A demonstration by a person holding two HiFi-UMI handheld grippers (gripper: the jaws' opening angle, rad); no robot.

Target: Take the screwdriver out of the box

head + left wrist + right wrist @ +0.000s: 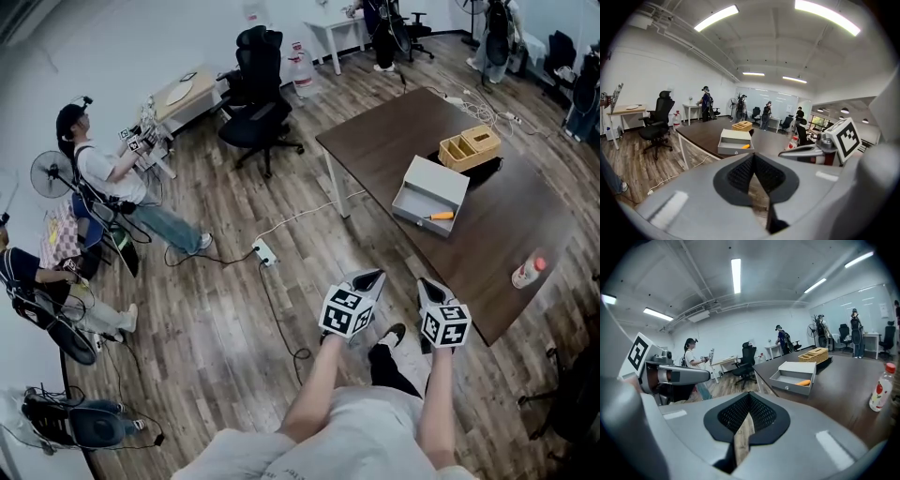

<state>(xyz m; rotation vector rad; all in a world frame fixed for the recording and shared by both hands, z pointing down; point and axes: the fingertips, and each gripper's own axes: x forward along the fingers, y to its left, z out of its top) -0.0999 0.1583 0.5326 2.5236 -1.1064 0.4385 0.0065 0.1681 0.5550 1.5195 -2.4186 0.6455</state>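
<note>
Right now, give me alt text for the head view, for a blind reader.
An open grey box holding an orange-handled screwdriver sits on a dark table, ahead of the left tool and right tool, both held low over wood floor. A wicker basket and bottle share the table.

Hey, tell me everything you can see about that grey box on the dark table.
The light grey rectangular box looks like an open drawer pulled out of a paler case, with a small round knob on its front wall. It sits flat on the dark brown table with nothing gripping it. An orange-handled screwdriver lies inside at one end.
</note>
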